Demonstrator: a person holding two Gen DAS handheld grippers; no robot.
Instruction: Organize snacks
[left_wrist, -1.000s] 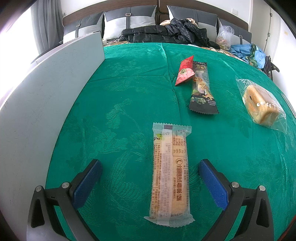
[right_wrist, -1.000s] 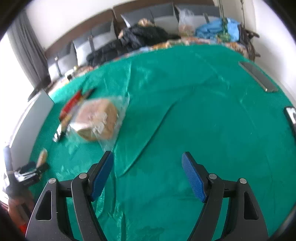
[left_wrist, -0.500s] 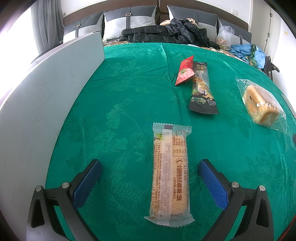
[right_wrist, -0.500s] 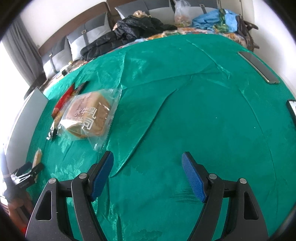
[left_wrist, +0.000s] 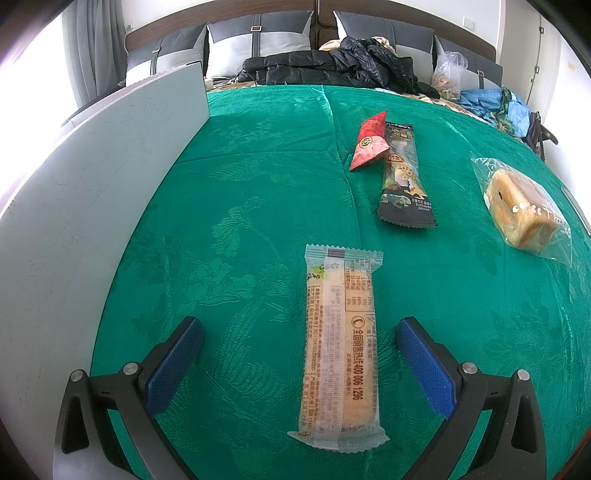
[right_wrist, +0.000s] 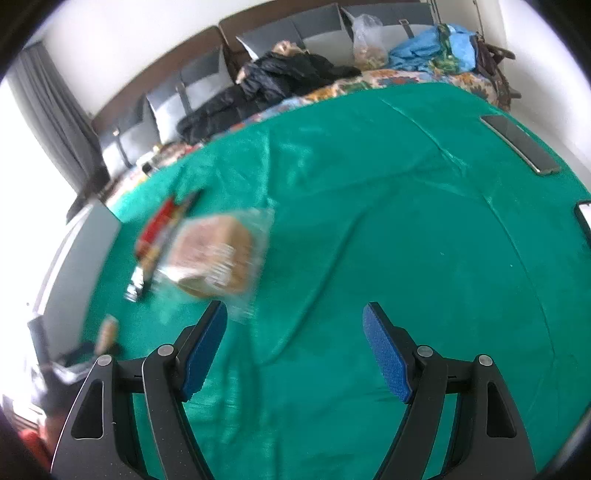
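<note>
On the green tablecloth (left_wrist: 258, 192) lie four snacks. In the left wrist view, the left gripper (left_wrist: 300, 354) hangs over the cloth with its blue fingers (left_wrist: 173, 363) wide apart, and the long pale cracker pack (left_wrist: 338, 347) lies flat between them, lengthwise toward 12 o'clock, touching neither pad. From this pack, the black snack bar (left_wrist: 404, 177) lies toward 1 o'clock, well apart, and the small red packet (left_wrist: 371, 146) rests at its far end, leaning on its left edge. The bread in a clear bag (left_wrist: 524, 210) lies toward 2 o'clock, near the right side of the cloth. A grey board (left_wrist: 92, 184) stands along the left edge of the cloth, from 7 to 11 o'clock. In the right wrist view, which is blurred, the right gripper (right_wrist: 295, 347) also has its fingers (right_wrist: 386, 354) spread wide, with only bare cloth between them. The bagged bread (right_wrist: 214, 254) sits just beyond its left finger, at about 11 o'clock, and a corner of the bag comes very close to that fingertip; I cannot tell if they touch. A dark phone (right_wrist: 521, 144) lies on the cloth at 2 o'clock.
</note>
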